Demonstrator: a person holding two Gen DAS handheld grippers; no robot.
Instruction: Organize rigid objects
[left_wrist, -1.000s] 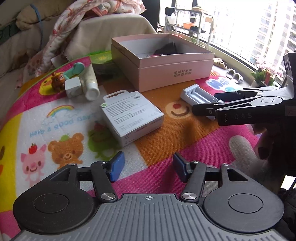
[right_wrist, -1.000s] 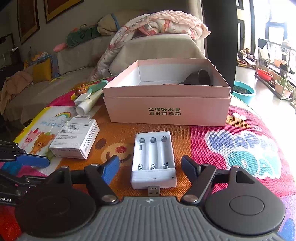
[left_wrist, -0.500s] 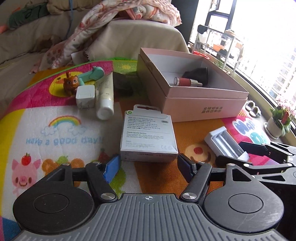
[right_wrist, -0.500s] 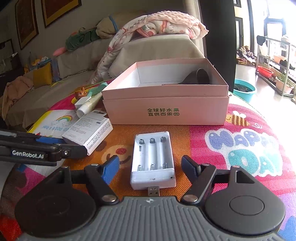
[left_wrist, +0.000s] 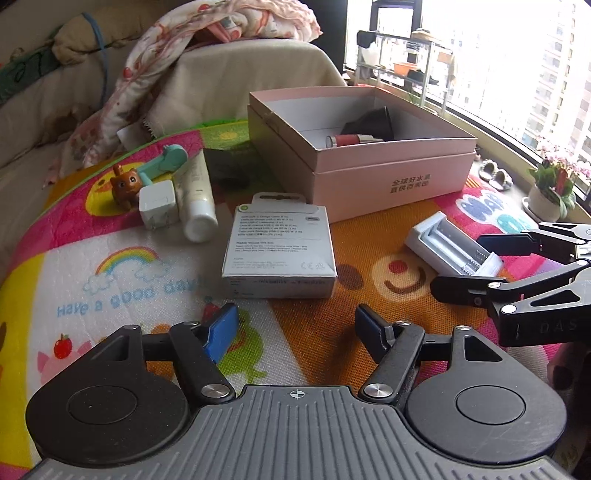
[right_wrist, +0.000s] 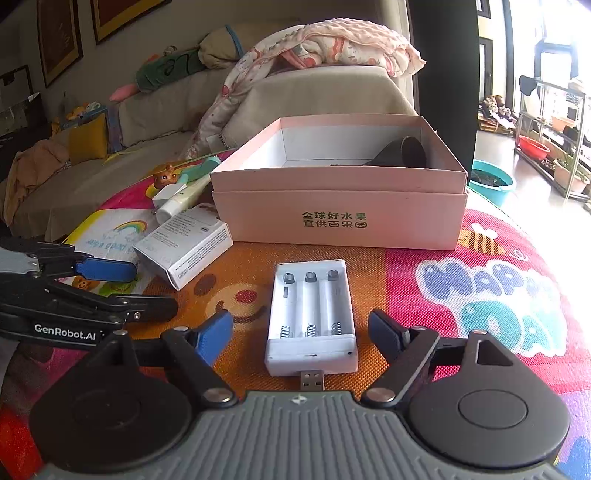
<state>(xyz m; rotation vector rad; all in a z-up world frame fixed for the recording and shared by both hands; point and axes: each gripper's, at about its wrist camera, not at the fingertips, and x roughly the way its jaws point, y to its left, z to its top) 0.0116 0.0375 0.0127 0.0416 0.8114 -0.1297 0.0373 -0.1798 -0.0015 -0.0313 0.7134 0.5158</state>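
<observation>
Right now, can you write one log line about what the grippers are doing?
left gripper: open, facing cable box | right gripper: open, around charger | pink box: open

Right tool open, flanking battery charger.

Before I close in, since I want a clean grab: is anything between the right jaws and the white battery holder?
Nothing visible: the white plastic battery holder lies on the mat between the open right gripper jaws, untouched.
</observation>
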